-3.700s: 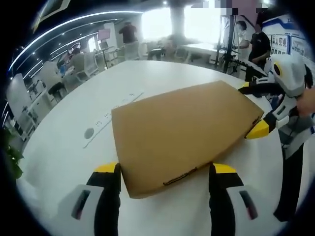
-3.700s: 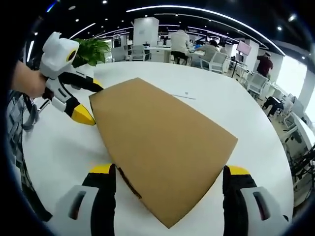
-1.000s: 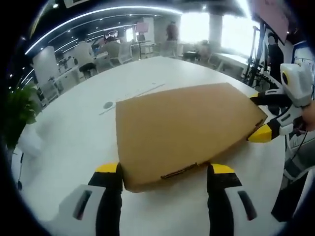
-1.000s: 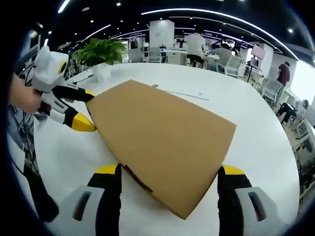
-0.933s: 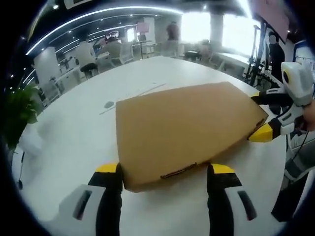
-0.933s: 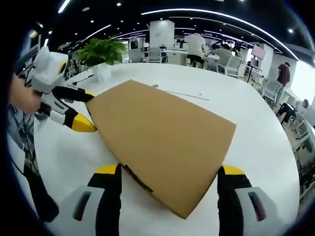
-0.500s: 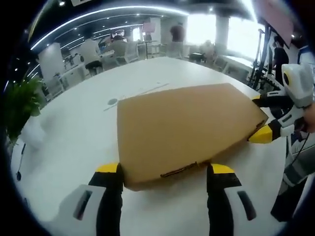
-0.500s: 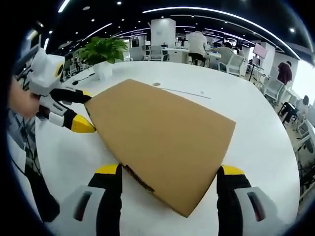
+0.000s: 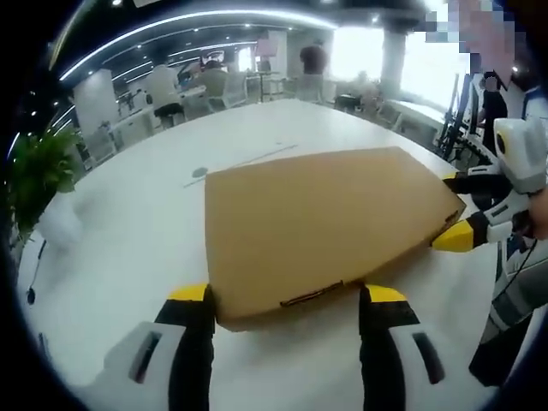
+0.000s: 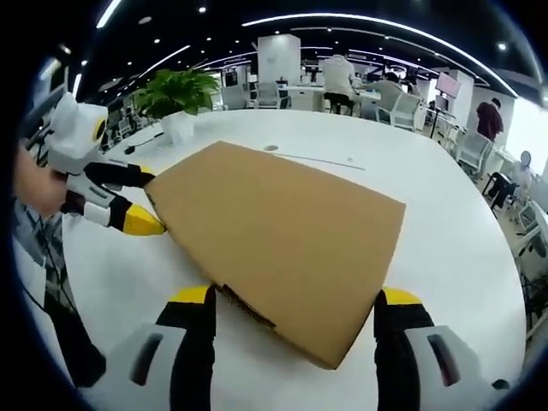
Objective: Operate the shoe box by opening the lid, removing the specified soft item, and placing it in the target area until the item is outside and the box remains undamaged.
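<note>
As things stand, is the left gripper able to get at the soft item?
Probably not yet. The shoe box looks closed, its lid flat, so nothing inside is exposed. The left gripper straddles one end, jaws open.

The white surface is round-edged, with a round grommet and a thin strip set into it. A green potted plant in a white pot stands near its edge. Beyond it: office chairs, seated and standing people, white pillars, and curved ceiling light strips.
</note>
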Demonstrator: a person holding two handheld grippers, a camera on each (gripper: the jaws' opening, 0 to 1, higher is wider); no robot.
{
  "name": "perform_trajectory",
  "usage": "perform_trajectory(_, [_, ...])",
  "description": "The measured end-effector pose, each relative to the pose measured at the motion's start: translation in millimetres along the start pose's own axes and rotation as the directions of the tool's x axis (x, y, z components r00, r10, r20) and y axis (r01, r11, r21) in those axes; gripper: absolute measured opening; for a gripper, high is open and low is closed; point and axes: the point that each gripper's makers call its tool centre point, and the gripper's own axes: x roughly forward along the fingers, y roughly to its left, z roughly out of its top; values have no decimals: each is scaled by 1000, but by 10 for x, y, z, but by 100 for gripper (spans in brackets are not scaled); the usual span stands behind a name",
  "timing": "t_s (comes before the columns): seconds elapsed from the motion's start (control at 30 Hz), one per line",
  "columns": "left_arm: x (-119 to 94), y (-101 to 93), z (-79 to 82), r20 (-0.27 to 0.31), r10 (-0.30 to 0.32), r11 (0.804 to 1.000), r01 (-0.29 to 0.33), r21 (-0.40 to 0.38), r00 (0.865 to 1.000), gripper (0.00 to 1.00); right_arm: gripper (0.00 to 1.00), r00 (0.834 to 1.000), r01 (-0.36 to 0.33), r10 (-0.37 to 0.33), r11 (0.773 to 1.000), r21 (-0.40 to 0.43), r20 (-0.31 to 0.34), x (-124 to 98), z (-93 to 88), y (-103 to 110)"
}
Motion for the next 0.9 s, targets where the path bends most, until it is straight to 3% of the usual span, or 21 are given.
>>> perform_trajectory(0.27, [-64,-22,-61,-3,0,1000,0,-6,1000,67,76,999,12,-13,1000,-13,-36,-30,-52,41])
perform_trajectory(0.9, [-240,-146,-235,20,33,998,-32,-55,999,67,75,1000,-20,19,1000,-17,-21,-160,-149,131])
